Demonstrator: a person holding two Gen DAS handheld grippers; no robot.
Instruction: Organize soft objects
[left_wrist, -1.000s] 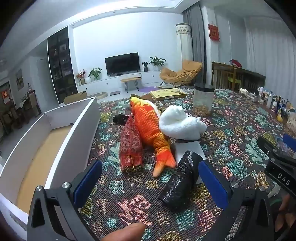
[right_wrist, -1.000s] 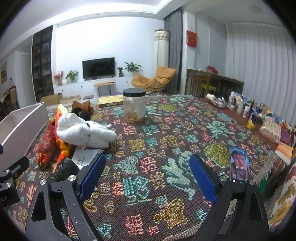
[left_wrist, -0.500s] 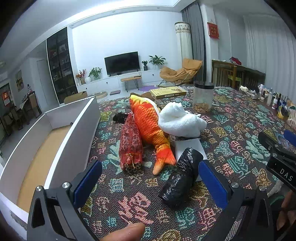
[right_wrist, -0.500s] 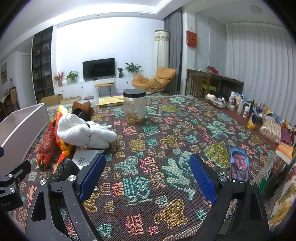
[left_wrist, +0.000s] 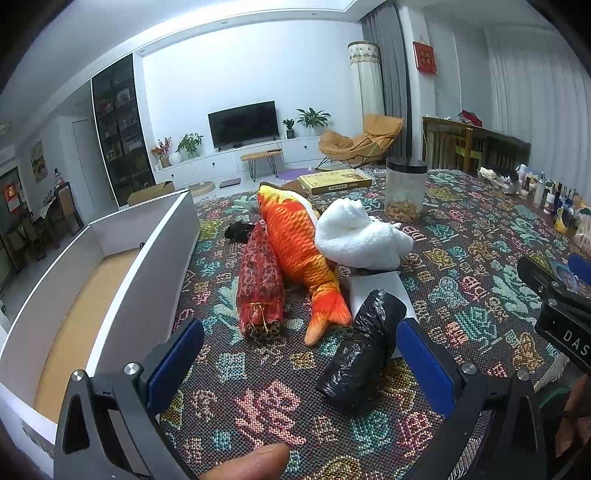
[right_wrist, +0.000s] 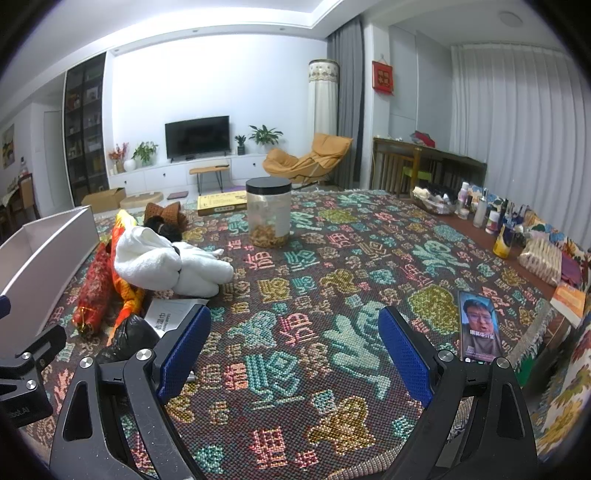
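Soft objects lie grouped on the patterned cloth (left_wrist: 480, 236): an orange plush fish (left_wrist: 295, 240), a red brocade pouch (left_wrist: 260, 284) touching its left side, a white plush toy (left_wrist: 358, 238) on its right, and a crumpled black plastic bag (left_wrist: 360, 354) nearest, resting partly on a white card (left_wrist: 376, 291). Compared with one second ago, the arrangement is unchanged; the left view has only drifted slightly. The left gripper (left_wrist: 301, 363) hovers above the cloth, jaws wide apart and empty, the bag between its blue pads. The right gripper (right_wrist: 295, 350) is likewise spread and empty. An open white box (left_wrist: 147, 266) stands left; a clear jar (right_wrist: 269, 218) stands far; a phone (right_wrist: 478, 326) lies right.
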